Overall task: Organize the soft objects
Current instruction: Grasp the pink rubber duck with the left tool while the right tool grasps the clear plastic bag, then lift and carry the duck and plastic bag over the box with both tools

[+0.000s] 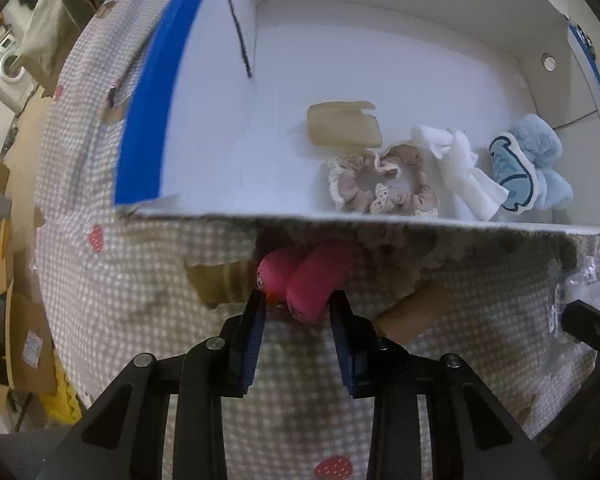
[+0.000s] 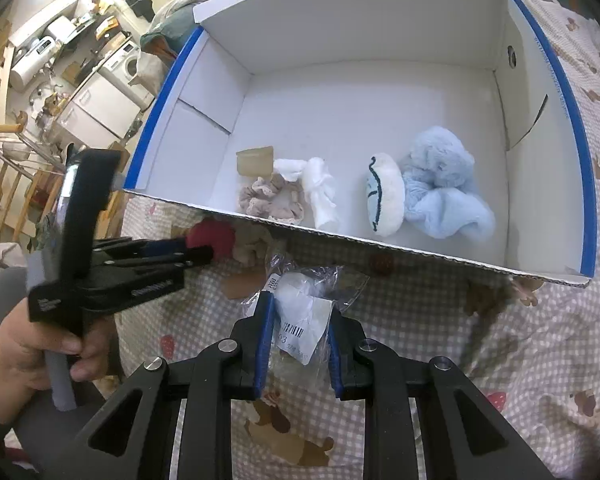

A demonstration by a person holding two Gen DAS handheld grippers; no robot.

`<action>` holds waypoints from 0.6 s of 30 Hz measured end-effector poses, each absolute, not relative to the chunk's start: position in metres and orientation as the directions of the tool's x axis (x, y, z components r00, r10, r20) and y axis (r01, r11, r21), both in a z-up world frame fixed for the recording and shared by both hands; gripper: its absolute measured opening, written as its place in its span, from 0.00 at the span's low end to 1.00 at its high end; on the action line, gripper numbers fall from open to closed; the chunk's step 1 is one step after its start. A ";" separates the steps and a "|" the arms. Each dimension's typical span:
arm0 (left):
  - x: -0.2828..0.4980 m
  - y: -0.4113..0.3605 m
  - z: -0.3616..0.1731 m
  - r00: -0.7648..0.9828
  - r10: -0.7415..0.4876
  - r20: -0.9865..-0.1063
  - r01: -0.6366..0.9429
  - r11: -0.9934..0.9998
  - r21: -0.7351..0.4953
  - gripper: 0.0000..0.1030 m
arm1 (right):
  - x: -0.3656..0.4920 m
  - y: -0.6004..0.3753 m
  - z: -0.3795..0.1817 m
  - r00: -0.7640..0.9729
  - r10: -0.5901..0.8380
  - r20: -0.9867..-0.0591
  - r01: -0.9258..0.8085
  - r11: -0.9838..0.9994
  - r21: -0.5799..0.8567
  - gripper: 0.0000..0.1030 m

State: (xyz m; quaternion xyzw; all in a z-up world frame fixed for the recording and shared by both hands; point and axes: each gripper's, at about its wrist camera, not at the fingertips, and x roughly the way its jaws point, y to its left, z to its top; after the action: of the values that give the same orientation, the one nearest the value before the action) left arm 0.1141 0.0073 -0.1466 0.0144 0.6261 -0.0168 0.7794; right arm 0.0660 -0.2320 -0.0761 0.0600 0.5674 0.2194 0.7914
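Note:
A pink plush toy (image 1: 312,280) lies on the checked cover just below the box's front wall. My left gripper (image 1: 298,308) is shut on it, one pad against each side. From the right wrist view the left gripper (image 2: 196,250) comes in from the left with the pink toy (image 2: 214,236) at its tips. My right gripper (image 2: 300,320) is shut on a clear plastic bag (image 2: 300,292) with something soft and white inside and a barcode label. The white box (image 2: 380,242) holds a beige scrunchie (image 1: 380,184), a white cloth (image 1: 460,168), a whale cushion (image 1: 512,176) and a light blue fluffy piece (image 2: 440,184).
The blue-rimmed box (image 1: 148,120) sits on a checked cover (image 1: 120,300) printed with strawberries and bears. A tan folded piece (image 1: 342,126) lies inside it. A beige soft thing (image 2: 254,248) rests beside the pink toy. A hand (image 2: 16,356) grips the left tool. The box's left half is bare.

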 end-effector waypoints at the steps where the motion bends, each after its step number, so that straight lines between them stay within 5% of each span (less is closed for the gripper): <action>1: 0.115 0.008 -0.144 0.219 -0.008 -0.976 0.044 0.999 0.002 0.29 | 0.066 -0.232 -0.076 0.258 0.413 -0.874 -0.278 0.898 0.342 0.25; 18: 0.073 0.034 -0.120 0.259 0.047 -0.965 -0.024 0.999 0.043 0.28 | 0.059 -0.226 -0.080 0.280 0.367 -0.887 -0.280 0.915 0.290 0.25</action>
State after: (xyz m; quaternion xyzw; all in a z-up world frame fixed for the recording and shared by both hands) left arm 0.0726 0.0339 -0.1197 0.0097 0.6083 0.0225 0.7933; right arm 0.0593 -0.2258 -0.0805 0.0383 0.5650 0.2023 0.7990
